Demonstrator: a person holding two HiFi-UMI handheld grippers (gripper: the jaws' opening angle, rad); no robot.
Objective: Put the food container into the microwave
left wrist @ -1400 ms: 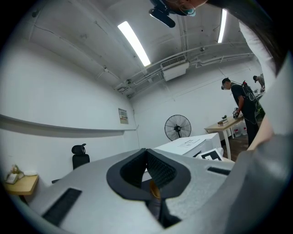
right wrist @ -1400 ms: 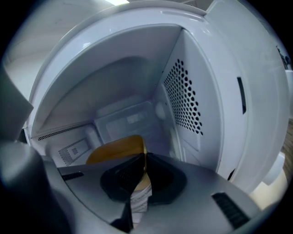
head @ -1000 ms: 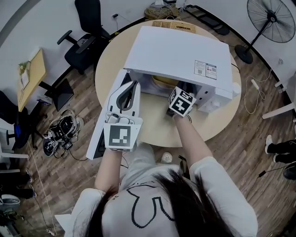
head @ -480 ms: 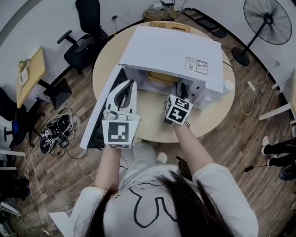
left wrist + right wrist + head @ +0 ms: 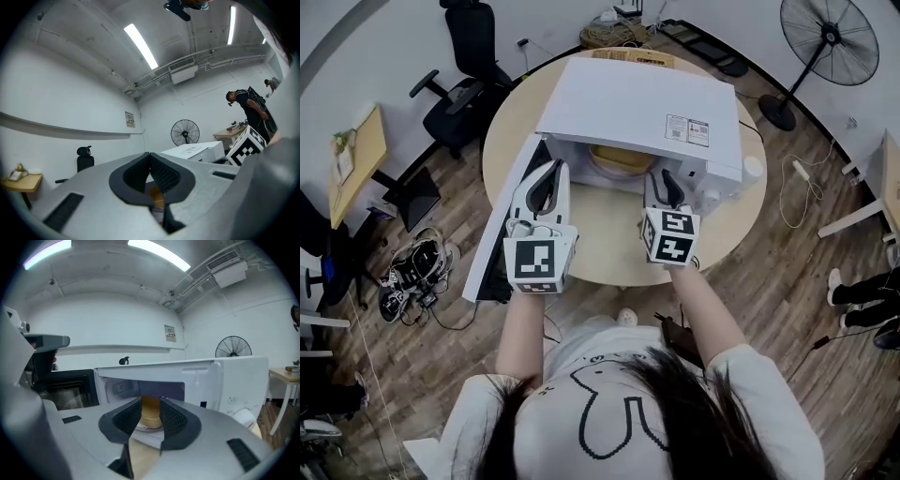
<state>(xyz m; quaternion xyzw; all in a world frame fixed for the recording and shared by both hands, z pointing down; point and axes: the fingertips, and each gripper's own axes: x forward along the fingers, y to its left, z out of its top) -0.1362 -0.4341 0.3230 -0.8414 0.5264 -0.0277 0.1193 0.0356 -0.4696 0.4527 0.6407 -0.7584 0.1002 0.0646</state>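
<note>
Food container [image 5: 622, 161] sits upright inside the open microwave [image 5: 647, 103].

The head view looks steeply down from above the person onto the round table [image 5: 609, 239] and the microwave [image 5: 647, 98]. Both gripper views sit low and near, looking along their jaws. All three views share this microwave.

We see the tan, round food container [image 5: 622, 159] sitting upright inside the cavity of the white microwave [image 5: 637, 103], which stands on the round table [image 5: 602, 246] with its door [image 5: 500, 228] swung wide open to the left.
</note>
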